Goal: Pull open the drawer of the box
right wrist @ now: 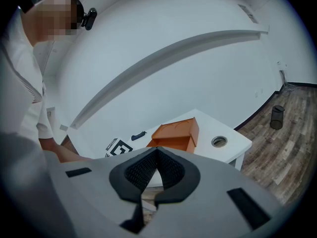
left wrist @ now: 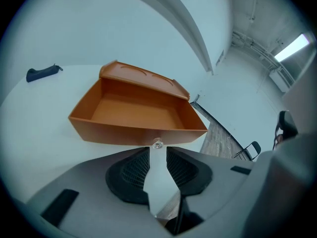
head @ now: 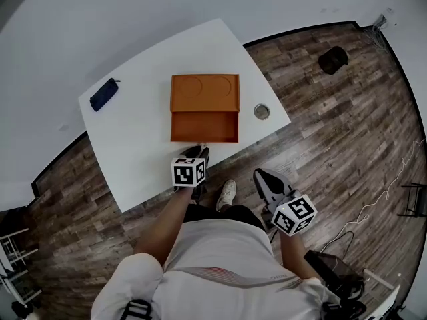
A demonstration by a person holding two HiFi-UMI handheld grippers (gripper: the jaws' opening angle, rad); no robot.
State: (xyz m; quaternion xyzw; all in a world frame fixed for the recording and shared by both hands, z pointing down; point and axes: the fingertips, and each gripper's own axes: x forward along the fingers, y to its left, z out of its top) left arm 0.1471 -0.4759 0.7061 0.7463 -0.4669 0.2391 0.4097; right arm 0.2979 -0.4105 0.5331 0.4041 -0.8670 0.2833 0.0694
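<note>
A white table [head: 133,145] stands on dark plank flooring [head: 333,125] beside a plain white wall [head: 100,19], black bin [head: 332,59] nearby

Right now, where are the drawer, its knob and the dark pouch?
drawer [left wrist: 133,113], left gripper view, its inner floor.
knob [left wrist: 157,144], left gripper view, its clear round head.
pouch [head: 105,94], head view, its middle.
</note>
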